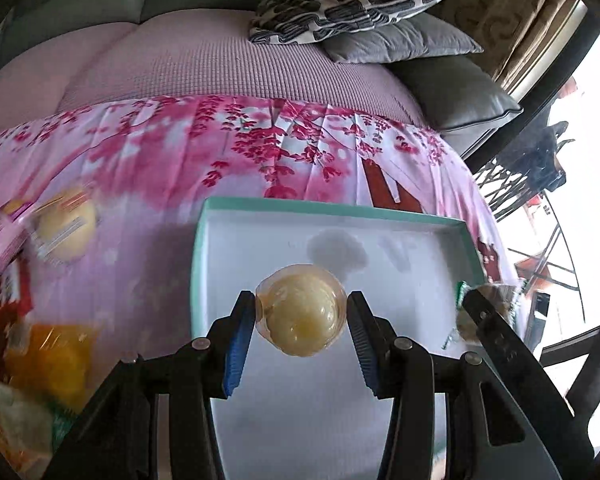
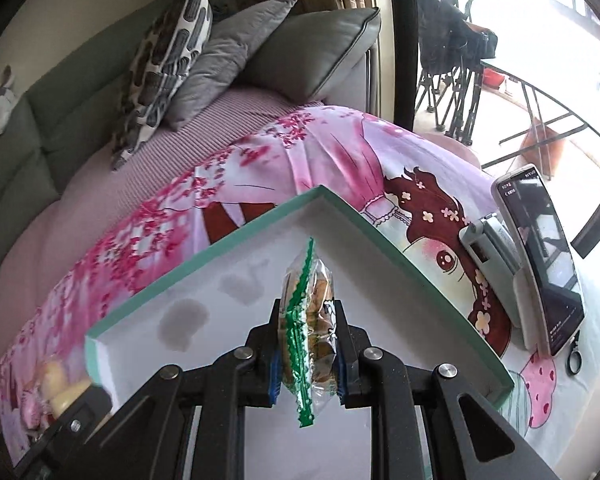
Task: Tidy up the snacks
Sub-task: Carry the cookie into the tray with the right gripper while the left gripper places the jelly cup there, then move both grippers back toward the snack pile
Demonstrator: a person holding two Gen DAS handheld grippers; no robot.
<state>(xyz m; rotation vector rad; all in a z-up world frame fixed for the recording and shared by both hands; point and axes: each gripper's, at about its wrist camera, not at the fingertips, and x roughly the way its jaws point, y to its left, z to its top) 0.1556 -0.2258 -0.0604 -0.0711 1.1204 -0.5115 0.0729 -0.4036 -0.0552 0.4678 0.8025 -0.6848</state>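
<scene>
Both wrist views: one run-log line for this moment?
left gripper: shut on round yellow pastry | right gripper: shut on wrapped biscuit pack | both over teal-rimmed box, nothing in it

Desk under pink blossom-print cloth (image 1: 148,152) carries teal-rimmed white tray (image 2: 400,256), blurred snack packs (image 1: 40,280) left, propped phone (image 2: 540,256) right.

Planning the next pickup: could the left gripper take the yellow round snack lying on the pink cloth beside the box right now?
Probably not: the left gripper is shut on a pale round snack, held above the box. It must release that before taking the yellow snack.
</scene>
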